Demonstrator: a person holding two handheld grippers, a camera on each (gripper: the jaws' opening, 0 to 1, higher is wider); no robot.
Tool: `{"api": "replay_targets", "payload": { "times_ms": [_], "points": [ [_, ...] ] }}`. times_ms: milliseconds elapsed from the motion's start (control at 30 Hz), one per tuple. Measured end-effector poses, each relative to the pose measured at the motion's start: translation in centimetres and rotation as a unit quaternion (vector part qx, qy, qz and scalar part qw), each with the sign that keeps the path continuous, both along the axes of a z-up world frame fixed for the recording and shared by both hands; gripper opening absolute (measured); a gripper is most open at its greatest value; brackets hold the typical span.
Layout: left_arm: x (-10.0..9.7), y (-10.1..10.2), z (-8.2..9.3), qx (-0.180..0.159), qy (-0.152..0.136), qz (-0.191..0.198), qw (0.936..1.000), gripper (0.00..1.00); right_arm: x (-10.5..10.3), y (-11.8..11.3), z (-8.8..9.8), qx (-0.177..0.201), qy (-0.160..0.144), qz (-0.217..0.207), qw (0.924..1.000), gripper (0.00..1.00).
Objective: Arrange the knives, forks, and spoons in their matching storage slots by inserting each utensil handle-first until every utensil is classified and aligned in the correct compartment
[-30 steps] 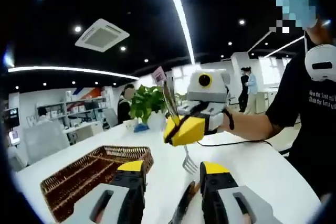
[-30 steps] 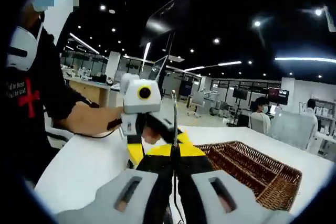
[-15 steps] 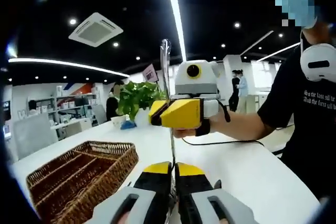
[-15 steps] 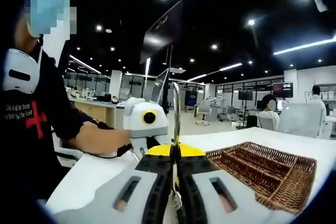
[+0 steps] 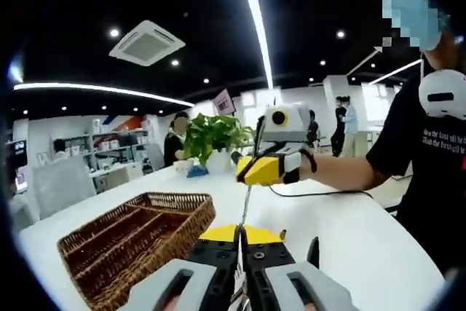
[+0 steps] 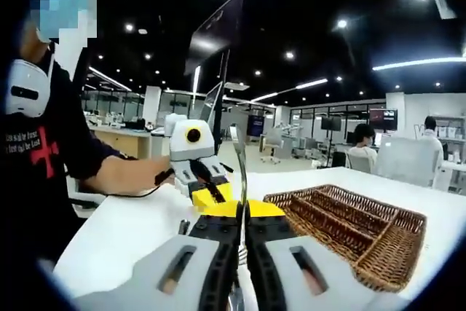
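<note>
My left gripper (image 5: 240,232) is shut on the lower end of a metal fork (image 5: 245,205). The fork's thin shaft climbs to my right gripper (image 5: 255,172), and its handle sticks out above those jaws. In the right gripper view my right gripper (image 6: 242,209) is shut on the fork (image 6: 237,158), handle upward. The left gripper (image 6: 210,194) sits just behind it, held by a hand. A brown wicker tray (image 5: 175,196) with long compartments lies on the white table to the left. In the right gripper view the tray (image 6: 342,189) is at the right.
A person in a black shirt (image 5: 426,158) stands at the table's right side, holding both grippers. A dark utensil (image 5: 313,249) lies on the white table (image 5: 357,231) near my left jaws. A potted plant (image 5: 215,136) stands at the far end. A cable (image 5: 320,194) trails across the table.
One second ago my left gripper was open beside the fork's tines; it has since shut on the fork. The right gripper, still shut on the fork, now sits farther off and lower.
</note>
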State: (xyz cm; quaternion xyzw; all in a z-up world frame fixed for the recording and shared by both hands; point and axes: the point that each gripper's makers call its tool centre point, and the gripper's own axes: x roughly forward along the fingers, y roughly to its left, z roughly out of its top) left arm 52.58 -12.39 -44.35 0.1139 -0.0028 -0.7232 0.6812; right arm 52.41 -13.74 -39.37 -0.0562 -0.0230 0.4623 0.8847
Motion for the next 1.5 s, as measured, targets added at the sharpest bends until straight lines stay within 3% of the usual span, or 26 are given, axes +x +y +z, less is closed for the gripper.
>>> {"api": "replay_targets", "payload": {
  "times_ms": [67,133,200,267,300,333,433,533,700,733,800,867,1000,1100,1300,1367,1433,1500],
  "points": [
    [0.5,-0.5,-1.6,0.031,-0.016,0.013,0.9993,0.35,-0.4,0.5,0.3,0.000,-0.012,0.007,0.9999,0.00],
    [0.4,-0.6,-2.8,0.055,-0.007,0.010,0.9984,0.35,-0.8,0.8,0.9,0.013,-0.017,0.019,0.9996,0.00],
    [0.4,-0.7,-3.1,0.055,-0.008,0.008,0.9984,0.29,-1.3,1.1,1.6,0.031,-0.021,0.032,0.9988,0.00],
    [0.1,-0.6,-3.2,0.059,0.004,0.003,0.9982,0.11,-1.5,1.2,1.8,0.038,-0.017,0.040,0.9983,0.00],
    [0.3,-0.4,-3.0,0.058,0.001,0.005,0.9983,0.07,-2.0,1.5,1.8,0.049,-0.003,0.054,0.9973,0.00],
    [0.1,-0.2,-2.7,0.054,0.012,-0.001,0.9984,0.05,-2.5,1.9,2.3,0.049,-0.024,0.070,0.9961,0.00],
    [1.0,0.7,-1.5,0.035,0.056,0.017,0.9977,0.00,-2.6,1.4,2.1,0.039,-0.025,0.054,0.9975,0.01],
    [1.0,1.3,-1.3,0.037,0.051,0.014,0.9980,0.00,-2.7,1.5,1.8,0.038,-0.024,0.058,0.9973,0.01],
    [1.3,1.7,-0.8,0.037,0.030,0.027,0.9985,0.00,-2.7,0.7,0.9,0.024,-0.005,0.058,0.9980,0.02],
    [1.9,1.7,-0.7,0.036,0.006,0.040,0.9985,0.00,-2.6,0.4,0.6,0.019,-0.002,0.058,0.9981,0.03],
    [2.7,1.9,-1.0,0.050,-0.023,0.065,0.9963,0.00,-2.3,-0.2,0.2,0.014,0.008,0.052,0.9985,0.10],
    [3.0,2.0,-1.1,0.056,-0.025,0.073,0.9955,0.00,-2.3,-0.6,0.1,0.016,0.023,0.053,0.9982,0.20],
    [3.7,2.5,-1.6,0.066,-0.028,0.082,0.9941,0.00,-2.1,-1.4,0.3,0.017,0.031,0.041,0.9985,0.22],
    [4.7,3.1,-2.3,0.092,-0.058,0.105,0.9885,0.00,-1.7,-1.9,0.4,0.018,0.033,0.031,0.9988,0.29],
    [4.6,3.1,-2.8,0.104,-0.076,0.103,0.9864,0.00,-1.5,-2.1,-0.6,0.003,0.055,0.028,0.9981,0.24],
    [4.6,3.0,-3.2,0.122,-0.099,0.103,0.9822,0.00,-1.3,-2.1,-1.3,-0.019,0.055,0.021,0.9981,0.15],
    [4.1,2.8,-3.6,0.134,-0.092,0.095,0.9822,0.00,-1.6,-1.7,-2.0,-0.034,0.071,0.027,0.9966,0.10],
    [3.9,2.7,-3.8,0.140,-0.085,0.092,0.9821,0.00,-1.4,-1.4,-2.3,-0.037,0.075,0.026,0.9962,0.14]
  ]
}}
